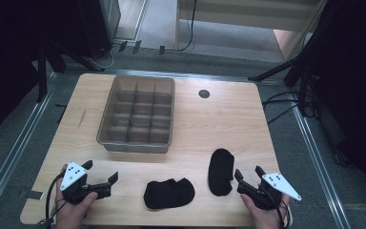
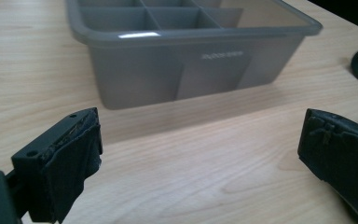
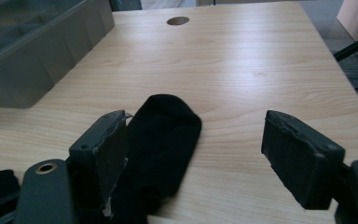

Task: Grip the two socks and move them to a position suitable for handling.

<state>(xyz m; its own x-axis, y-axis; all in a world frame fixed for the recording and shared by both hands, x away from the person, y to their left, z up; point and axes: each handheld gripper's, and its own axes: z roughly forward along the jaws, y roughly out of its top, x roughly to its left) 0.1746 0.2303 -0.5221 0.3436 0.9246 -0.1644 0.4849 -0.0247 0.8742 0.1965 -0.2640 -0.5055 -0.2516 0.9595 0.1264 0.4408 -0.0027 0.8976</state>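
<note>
Saw grey divided bin point(image 1: 137, 116) ahead of my left gripper point(image 1: 100, 172), compartments holding nothing, fingers apart. Right gripper point(image 1: 249, 172) fingers apart, unclamped, black sock point(image 1: 220, 171) just beside left finger.

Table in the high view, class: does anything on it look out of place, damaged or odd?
Nothing is spilled or broken. The two black socks lie apart rather than paired: one sock lies crosswise near the front edge, the other sock lies lengthwise by the right gripper. The grey divided bin is empty.
</note>
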